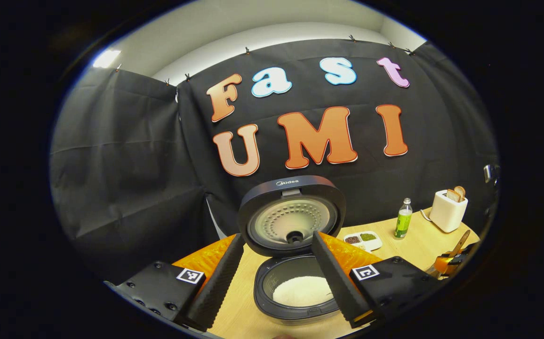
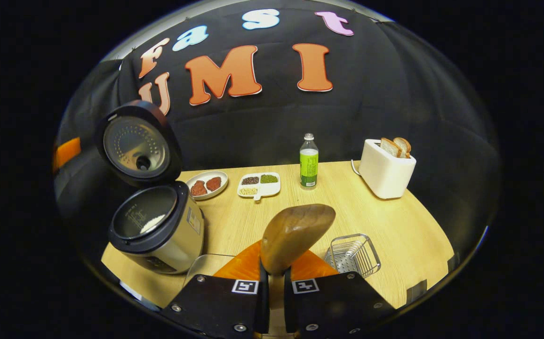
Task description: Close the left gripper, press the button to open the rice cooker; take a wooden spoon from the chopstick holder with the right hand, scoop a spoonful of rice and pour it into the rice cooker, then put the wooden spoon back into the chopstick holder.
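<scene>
Left claw (image 1: pixel 276 278): fingers spread wide apart, gripping nothing; it hangs over the open rice cooker.
Right claw (image 2: pixel 276 287): closed on the wooden spoon (image 2: pixel 295 235), both fingers pressed to the handle; the bowl stands upright just above the fingertips, its back to the camera.
Rice cooker (image 2: pixel 159 230): stands at the desk's near left corner; lid (image 2: pixel 136 145) swung fully up; white rice (image 1: pixel 302 290) lies in the inner pot.
Chopstick holder (image 2: pixel 353 254): wire basket at the near edge of the desk (image 2: pixel 394 226), just right of the spoon in the right gripper view.
Sectioned dish (image 2: pixel 259 184): mid-desk towards the far edge, holding grains in separate compartments.
Plate (image 2: pixel 207 184): just left of the sectioned dish, behind the cooker, with reddish-brown pieces.
Bottle (image 2: pixel 308 162): upright near the far edge, green label.
Toaster (image 2: pixel 385 169): far right corner, two bread slices standing in its slots.
</scene>
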Tool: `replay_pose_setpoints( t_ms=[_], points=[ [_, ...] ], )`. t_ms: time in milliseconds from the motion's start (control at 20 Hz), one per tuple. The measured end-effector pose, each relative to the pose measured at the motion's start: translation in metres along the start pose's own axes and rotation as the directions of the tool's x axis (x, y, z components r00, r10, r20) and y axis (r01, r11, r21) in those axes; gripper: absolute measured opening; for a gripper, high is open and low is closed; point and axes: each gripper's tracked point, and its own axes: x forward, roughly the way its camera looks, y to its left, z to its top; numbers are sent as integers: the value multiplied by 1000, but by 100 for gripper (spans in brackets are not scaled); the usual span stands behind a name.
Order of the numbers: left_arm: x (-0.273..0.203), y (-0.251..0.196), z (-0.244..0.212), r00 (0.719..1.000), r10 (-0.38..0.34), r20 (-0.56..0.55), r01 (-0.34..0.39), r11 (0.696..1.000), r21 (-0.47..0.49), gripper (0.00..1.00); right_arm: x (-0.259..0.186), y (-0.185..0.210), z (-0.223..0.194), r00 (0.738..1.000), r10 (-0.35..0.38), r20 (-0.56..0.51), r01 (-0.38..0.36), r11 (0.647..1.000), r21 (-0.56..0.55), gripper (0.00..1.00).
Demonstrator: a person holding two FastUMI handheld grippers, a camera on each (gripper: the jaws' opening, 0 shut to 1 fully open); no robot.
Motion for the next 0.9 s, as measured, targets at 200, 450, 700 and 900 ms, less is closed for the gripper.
replay_pose_setpoints(
  t_ms=[200,450,700,900],
  points=[
    [6,7,-7,1000,-12,-10,12,1000,-3,90,8,-14,-6,994,-99,53,104,989,-101,12],
    [14,10,-17,999,-26,-30,25,999,-21,90,14,-26,-29,984,-169,62,176,975,-138,12],
    [15,13,-20,999,-28,-36,27,999,-32,90,12,-14,-47,981,-168,97,181,971,-156,12],
    [11,13,-28,998,-23,-54,20,999,-49,90,10,12,-62,991,-114,76,127,974,-187,12]
  ],
)
